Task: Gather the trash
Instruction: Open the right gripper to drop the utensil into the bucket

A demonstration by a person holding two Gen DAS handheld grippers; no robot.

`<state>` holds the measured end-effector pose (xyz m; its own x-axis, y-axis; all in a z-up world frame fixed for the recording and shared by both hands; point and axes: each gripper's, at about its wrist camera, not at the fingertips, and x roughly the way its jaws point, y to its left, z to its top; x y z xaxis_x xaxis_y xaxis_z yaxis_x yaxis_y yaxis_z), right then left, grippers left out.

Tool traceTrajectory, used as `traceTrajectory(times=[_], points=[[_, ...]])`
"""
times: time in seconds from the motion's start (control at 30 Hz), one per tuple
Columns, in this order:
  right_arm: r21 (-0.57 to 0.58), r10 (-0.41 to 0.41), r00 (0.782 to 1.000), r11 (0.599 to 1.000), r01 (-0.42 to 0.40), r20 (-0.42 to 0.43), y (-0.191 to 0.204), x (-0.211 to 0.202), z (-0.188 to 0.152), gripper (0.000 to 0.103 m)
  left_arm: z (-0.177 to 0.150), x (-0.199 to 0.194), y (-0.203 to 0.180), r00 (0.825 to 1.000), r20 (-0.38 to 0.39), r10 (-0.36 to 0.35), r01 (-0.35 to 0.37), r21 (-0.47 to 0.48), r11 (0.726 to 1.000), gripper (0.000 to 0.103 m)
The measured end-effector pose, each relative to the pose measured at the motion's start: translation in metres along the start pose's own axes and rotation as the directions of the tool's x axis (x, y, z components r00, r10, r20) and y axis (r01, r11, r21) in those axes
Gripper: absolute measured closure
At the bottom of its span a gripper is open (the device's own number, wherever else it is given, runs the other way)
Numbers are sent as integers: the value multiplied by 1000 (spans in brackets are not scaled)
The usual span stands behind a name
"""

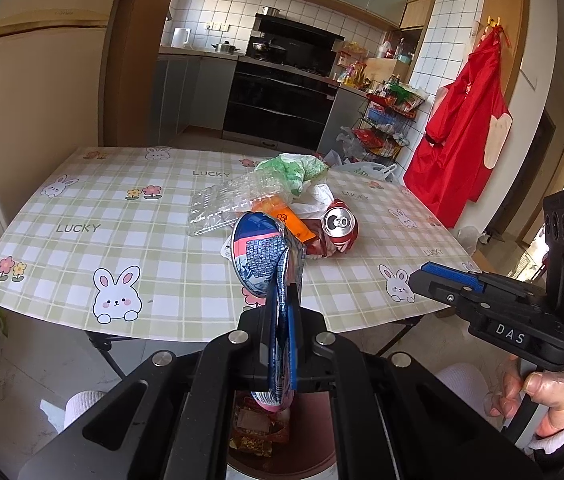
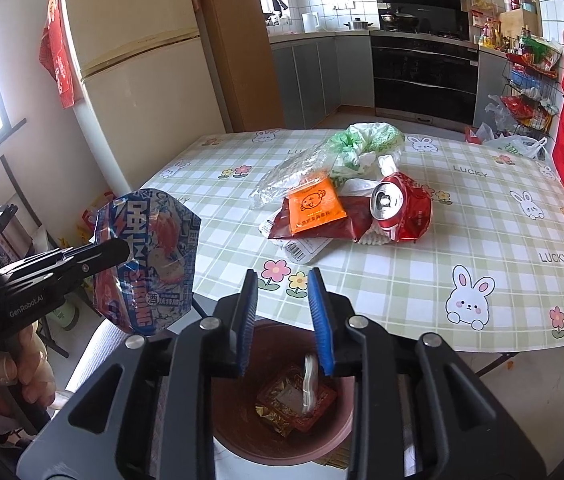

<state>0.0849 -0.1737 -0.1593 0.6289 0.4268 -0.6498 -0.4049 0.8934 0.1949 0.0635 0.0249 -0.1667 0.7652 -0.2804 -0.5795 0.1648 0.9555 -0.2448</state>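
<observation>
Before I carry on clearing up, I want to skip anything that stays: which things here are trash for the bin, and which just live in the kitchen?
Trash job:
- blue wrapper, shut in the left gripper
- crushed red can
- orange sachet
- clear plastic tray
- green bag
- brown bin

Just lying about:
- red apron
- kettle
- wire rack

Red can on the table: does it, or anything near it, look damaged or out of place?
Yes. The red can is crushed and lies on its side, opened top facing the camera, against a heap of wrappers including an orange sachet. It is litter not yet binned, nothing spilled. The bin below the table edge already holds wrappers.
</observation>
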Motion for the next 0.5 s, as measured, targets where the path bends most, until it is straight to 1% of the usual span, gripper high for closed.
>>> traceTrajectory(times=[0.07, 0.13, 0.17, 0.2, 0.23, 0.27, 0.3, 0.4, 0.5], points=[[2, -8, 1000, 1000, 8, 2, -1, 0, 1, 67, -1, 0, -1, 1000, -3, -5, 5, 4, 1000, 98], [5, -17, 1000, 1000, 17, 6, -1, -1, 1, 63, -1, 1, -3, 1000, -5, -8, 8, 7, 1000, 98], [8, -22, 1000, 1000, 22, 10, -2, -2, 1, 58, -2, 1, -4, 1000, -7, -9, 9, 8, 1000, 98], [11, -27, 1000, 1000, 27, 13, -3, -2, 1, 54, -2, 2, -4, 1000, -10, -11, 11, 9, 1000, 98], [14, -30, 999, 999, 30, 15, -3, -3, 2, 53, -2, 3, -4, 1000, -12, -12, 12, 9, 1000, 98], [19, -37, 999, 999, 36, 18, -5, -3, 2, 49, -2, 3, -4, 1000, -14, -12, 12, 9, 1000, 98], [25, -43, 999, 999, 43, 22, -6, -3, 2, 44, -3, 4, -5, 1000, -16, -13, 13, 8, 1000, 98], [37, -58, 998, 998, 57, 35, -9, -6, 3, 34, -4, 6, -5, 1000, -24, -19, 19, 12, 1000, 98], [49, -74, 996, 996, 71, 45, -13, -8, 4, 27, -5, 9, -8, 999, -31, -26, 27, 22, 999, 98]])
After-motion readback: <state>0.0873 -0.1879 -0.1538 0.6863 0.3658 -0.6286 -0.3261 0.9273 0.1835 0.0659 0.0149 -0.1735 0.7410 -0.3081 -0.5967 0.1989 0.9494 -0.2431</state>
